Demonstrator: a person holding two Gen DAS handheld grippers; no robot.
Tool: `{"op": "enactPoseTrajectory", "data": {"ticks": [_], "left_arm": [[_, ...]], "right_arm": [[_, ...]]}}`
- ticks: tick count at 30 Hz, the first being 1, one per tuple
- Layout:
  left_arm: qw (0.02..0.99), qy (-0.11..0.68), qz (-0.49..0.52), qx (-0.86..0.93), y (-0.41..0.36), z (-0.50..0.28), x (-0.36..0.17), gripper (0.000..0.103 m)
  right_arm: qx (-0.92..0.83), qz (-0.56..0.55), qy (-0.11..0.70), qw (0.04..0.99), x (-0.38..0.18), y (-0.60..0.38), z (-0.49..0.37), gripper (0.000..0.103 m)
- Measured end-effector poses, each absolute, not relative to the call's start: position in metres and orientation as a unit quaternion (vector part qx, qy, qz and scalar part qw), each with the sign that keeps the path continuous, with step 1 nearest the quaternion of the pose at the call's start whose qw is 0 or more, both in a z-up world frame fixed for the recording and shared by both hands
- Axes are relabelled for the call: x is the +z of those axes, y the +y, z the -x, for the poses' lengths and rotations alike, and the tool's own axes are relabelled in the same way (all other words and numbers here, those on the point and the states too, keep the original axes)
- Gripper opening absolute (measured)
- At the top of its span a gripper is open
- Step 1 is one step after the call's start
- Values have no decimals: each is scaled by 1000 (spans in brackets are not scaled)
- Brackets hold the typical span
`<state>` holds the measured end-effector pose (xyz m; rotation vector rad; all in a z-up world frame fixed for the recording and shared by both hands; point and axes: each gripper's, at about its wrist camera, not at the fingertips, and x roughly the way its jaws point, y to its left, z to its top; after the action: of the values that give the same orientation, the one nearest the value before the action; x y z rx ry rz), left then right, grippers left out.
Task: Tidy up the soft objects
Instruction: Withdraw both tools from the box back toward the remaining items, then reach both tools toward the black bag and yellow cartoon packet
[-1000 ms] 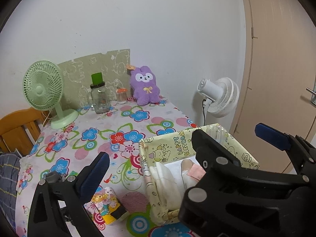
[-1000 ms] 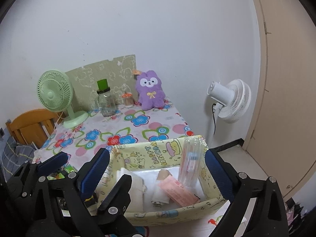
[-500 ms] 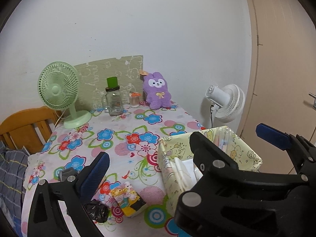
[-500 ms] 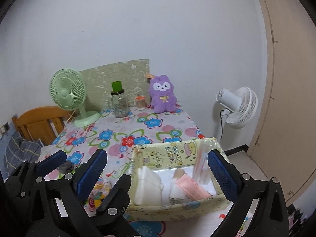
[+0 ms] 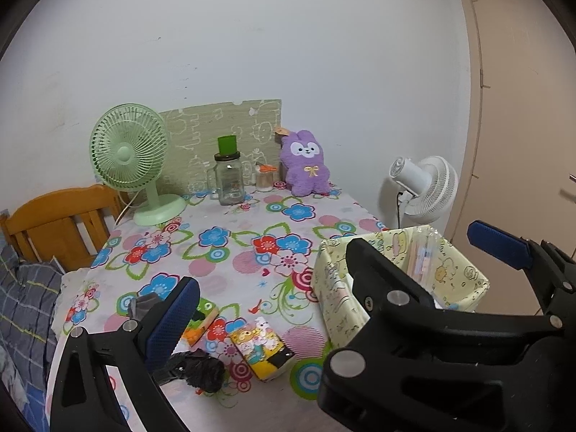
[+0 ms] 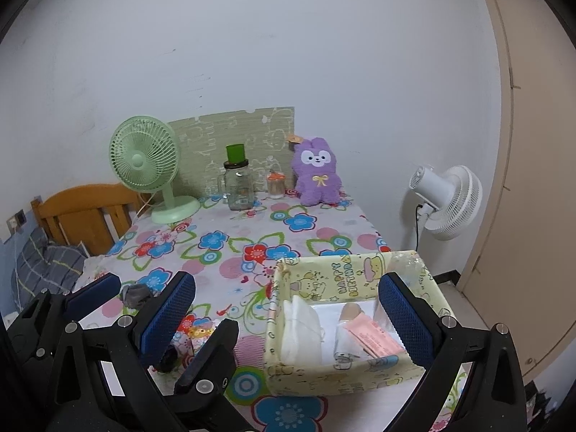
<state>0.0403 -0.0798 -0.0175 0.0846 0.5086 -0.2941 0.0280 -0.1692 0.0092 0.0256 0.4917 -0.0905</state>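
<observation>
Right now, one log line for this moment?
left gripper: open, empty | right gripper: open, empty | box: holds cloths | black bundle: on table

Green fan, glass jar, white fan

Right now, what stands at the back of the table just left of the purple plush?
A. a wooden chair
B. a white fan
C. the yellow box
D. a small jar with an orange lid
D: the small jar with an orange lid stands right beside the purple plush, on its left, near the wall.

"HAPPY BIRTHDAY" on the yellow box's inner wall
</observation>
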Motion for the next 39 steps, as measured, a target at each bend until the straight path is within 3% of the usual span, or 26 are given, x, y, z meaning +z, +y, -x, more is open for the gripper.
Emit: {"op": "enactPoseTrajectory", "data": {"ticks": [39], "left_arm": [[953,288,-27,-87,-17,-51,-72,103]], "right_arm": [[34,-5,285,958,-48,-106,-53,102]]}}
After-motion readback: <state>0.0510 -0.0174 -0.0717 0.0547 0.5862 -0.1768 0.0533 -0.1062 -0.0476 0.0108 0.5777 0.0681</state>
